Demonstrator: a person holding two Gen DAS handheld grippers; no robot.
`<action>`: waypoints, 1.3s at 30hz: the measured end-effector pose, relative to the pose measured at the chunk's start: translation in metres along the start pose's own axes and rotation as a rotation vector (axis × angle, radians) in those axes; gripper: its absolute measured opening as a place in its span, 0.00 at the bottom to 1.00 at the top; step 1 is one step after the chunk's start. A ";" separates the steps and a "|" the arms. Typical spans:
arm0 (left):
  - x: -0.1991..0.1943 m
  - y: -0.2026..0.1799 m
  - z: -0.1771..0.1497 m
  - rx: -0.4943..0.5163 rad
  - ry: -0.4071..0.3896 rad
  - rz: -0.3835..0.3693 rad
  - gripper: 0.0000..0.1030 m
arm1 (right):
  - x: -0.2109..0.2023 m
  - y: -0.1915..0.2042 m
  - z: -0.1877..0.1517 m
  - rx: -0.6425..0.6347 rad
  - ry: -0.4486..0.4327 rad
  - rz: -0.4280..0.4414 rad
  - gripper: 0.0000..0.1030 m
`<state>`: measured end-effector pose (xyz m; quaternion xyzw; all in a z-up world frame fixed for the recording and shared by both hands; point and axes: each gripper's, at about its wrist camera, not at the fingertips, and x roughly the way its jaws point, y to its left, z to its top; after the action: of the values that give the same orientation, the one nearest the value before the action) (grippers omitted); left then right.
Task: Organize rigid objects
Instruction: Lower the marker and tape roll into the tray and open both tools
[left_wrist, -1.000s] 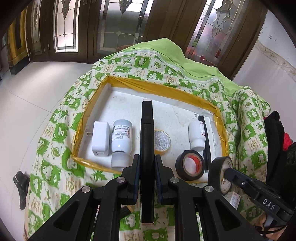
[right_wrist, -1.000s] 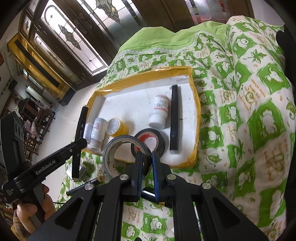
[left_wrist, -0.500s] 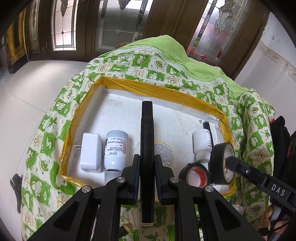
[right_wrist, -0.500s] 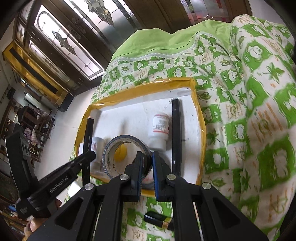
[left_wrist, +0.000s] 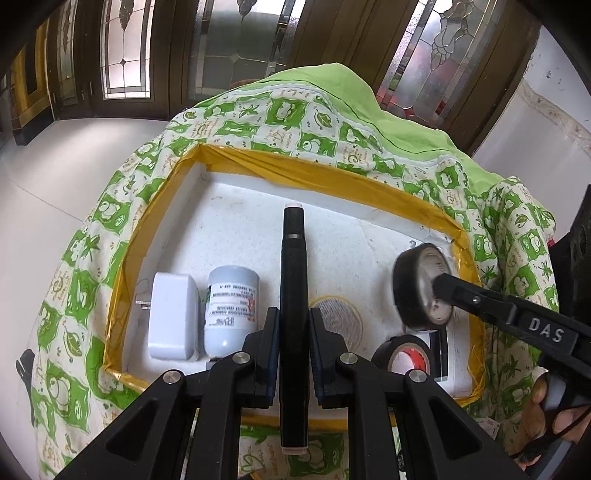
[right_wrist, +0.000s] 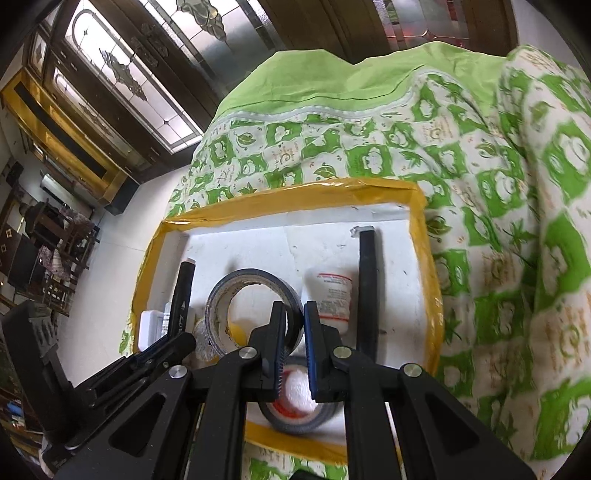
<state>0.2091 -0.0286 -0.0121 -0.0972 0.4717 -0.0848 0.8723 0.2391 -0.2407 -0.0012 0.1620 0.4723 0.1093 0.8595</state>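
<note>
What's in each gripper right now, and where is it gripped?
Left gripper clamps a black marker pen at its lower middle. Right gripper pinches the wall of a grey tape roll.

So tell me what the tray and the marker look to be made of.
Tray: seemingly white foam, matte and grainy with dents, its rim wrapped in glossy yellow tape. Marker: probably smooth black plastic with a faint sheen and pale end caps.

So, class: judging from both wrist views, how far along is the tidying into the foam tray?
Done: the white charger, grey bottle and red-cored tape lie in the tray. In hand: the left gripper clamps a black marker; the right gripper holds a grey tape roll. Left: setting both down.
</note>
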 end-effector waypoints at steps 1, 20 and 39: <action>0.001 -0.001 0.002 0.001 0.000 0.000 0.14 | 0.002 0.001 0.001 -0.004 0.002 -0.004 0.09; 0.008 -0.009 0.019 -0.009 -0.013 -0.054 0.14 | 0.041 0.012 0.020 -0.087 0.009 -0.089 0.09; 0.030 -0.042 0.010 0.060 0.035 -0.067 0.14 | 0.051 -0.010 0.031 -0.097 0.007 -0.192 0.09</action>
<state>0.2316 -0.0756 -0.0201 -0.0851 0.4807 -0.1300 0.8630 0.2921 -0.2376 -0.0289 0.0739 0.4827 0.0499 0.8713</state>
